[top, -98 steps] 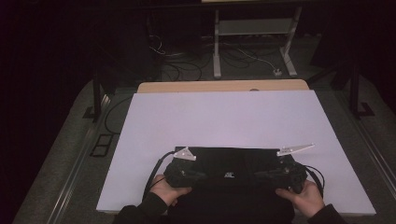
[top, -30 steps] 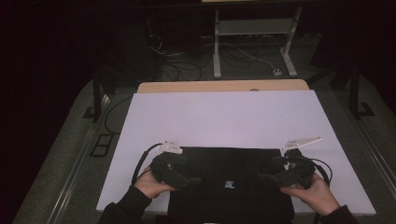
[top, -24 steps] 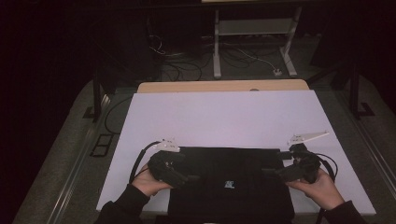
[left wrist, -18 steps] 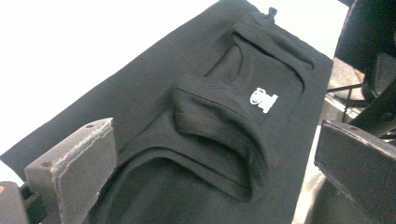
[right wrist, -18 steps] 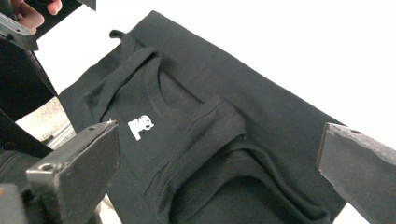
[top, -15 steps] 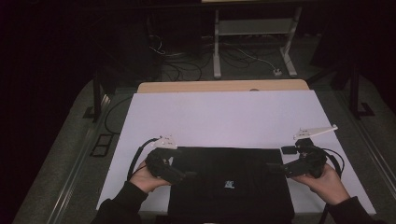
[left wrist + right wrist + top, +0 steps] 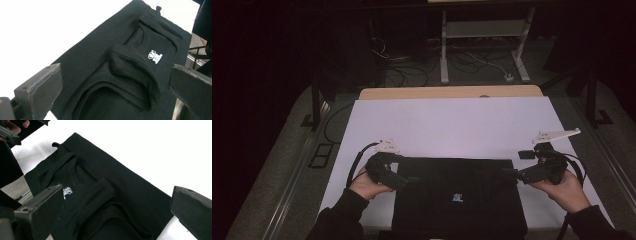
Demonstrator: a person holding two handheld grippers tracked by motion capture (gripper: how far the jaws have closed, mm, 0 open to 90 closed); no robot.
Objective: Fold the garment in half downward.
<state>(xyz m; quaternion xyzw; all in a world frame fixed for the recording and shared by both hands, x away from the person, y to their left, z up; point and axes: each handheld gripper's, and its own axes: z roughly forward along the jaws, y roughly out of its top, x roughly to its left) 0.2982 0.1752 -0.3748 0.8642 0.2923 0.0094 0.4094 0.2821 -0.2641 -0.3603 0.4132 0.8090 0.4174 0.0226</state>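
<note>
One black garment (image 7: 457, 200), a folded tank top with a small white logo (image 7: 155, 56) near its neckline, lies flat at the near edge of the white table (image 7: 452, 125), midway between left and right. Left gripper (image 7: 409, 179) sits at the garment's left edge and right gripper (image 7: 510, 173) at its right edge, each held in a hand. Both grippers have their jaws spread wide, holding nothing.

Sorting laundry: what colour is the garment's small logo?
White, on the black folded fabric garment; clearest in the left gripper view.
</note>
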